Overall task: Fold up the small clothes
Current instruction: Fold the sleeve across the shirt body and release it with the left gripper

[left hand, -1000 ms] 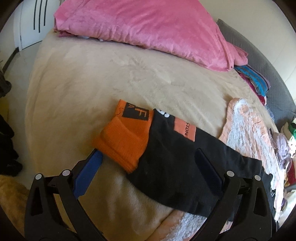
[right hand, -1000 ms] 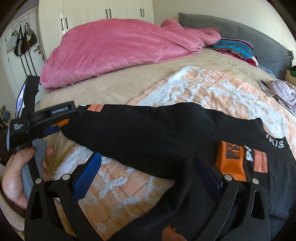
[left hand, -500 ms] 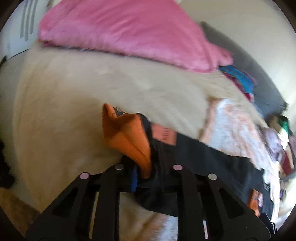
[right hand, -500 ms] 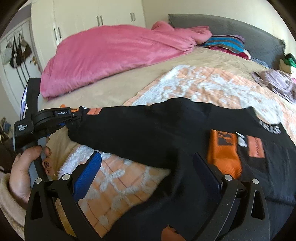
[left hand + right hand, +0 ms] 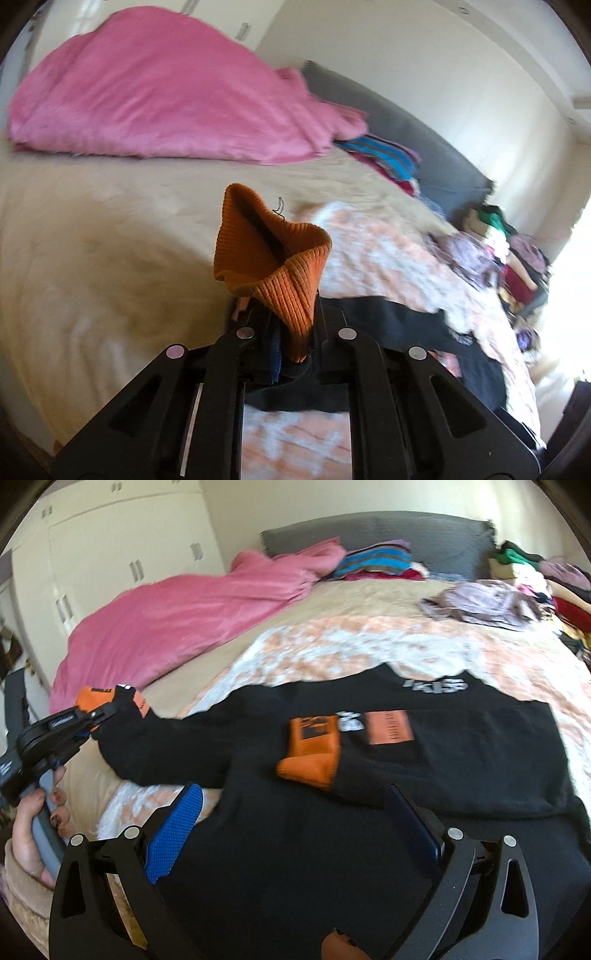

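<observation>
Your left gripper (image 5: 291, 343), matt black plastic with shiny metal rivets, pinches an orange ribbed-knit cuff (image 5: 273, 266) at centre frame. In your right view, the blue pad (image 5: 173, 834) at lower left looks finely knurled, above a smooth matt black shirt (image 5: 369, 794). The pink blanket (image 5: 177, 624) upper left looks plush, and the peach throw (image 5: 354, 650) nubbly.

Black sweatshirt (image 5: 461, 760) with ribbed orange cuffs (image 5: 273, 266), orange patches and white lettering. Beneath it, peach-and-white mottled blanket (image 5: 332, 646). Beyond the right claw (image 5: 291, 823), with its textured blue pads (image 5: 173, 834) on black fingers: plain beige bed (image 5: 92, 240), solid pink duvet (image 5: 177, 620), grey headboard (image 5: 369, 528), striped blue, purple and red textile (image 5: 376, 563), lilac garment (image 5: 480, 603), cream cupboards (image 5: 110, 554).
</observation>
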`<state>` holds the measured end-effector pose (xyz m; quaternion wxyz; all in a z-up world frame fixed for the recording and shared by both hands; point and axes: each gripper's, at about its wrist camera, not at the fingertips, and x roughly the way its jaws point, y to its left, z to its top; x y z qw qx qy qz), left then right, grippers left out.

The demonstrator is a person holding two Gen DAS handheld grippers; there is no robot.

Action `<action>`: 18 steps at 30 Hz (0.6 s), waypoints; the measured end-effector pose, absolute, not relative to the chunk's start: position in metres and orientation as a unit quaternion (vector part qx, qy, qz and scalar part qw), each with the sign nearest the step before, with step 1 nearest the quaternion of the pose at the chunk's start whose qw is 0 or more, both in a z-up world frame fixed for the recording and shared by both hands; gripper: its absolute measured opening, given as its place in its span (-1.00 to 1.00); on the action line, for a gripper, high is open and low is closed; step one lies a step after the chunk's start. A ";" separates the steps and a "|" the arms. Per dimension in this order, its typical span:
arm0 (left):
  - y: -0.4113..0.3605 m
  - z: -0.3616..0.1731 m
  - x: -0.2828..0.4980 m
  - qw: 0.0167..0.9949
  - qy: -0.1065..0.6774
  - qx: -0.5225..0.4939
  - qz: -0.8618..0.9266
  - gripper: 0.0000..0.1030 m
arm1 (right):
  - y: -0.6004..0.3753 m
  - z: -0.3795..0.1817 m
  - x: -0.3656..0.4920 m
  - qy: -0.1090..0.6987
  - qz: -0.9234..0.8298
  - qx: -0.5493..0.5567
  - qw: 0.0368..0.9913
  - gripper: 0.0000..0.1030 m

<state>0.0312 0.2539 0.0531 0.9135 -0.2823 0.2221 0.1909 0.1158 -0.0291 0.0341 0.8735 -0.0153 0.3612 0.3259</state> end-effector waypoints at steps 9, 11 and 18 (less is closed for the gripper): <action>0.197 0.070 0.057 0.931 0.228 -0.270 0.093 -0.90 | -0.084 0.042 0.125 0.350 0.280 0.022 0.894 0.90; 0.187 0.070 0.064 0.933 0.234 -0.263 0.078 -0.90 | -0.096 0.043 0.126 0.349 0.270 0.030 0.897 0.90; 0.152 0.069 0.085 0.937 0.256 -0.235 0.038 -0.90 | -0.130 0.045 0.127 0.341 0.242 0.054 0.907 0.90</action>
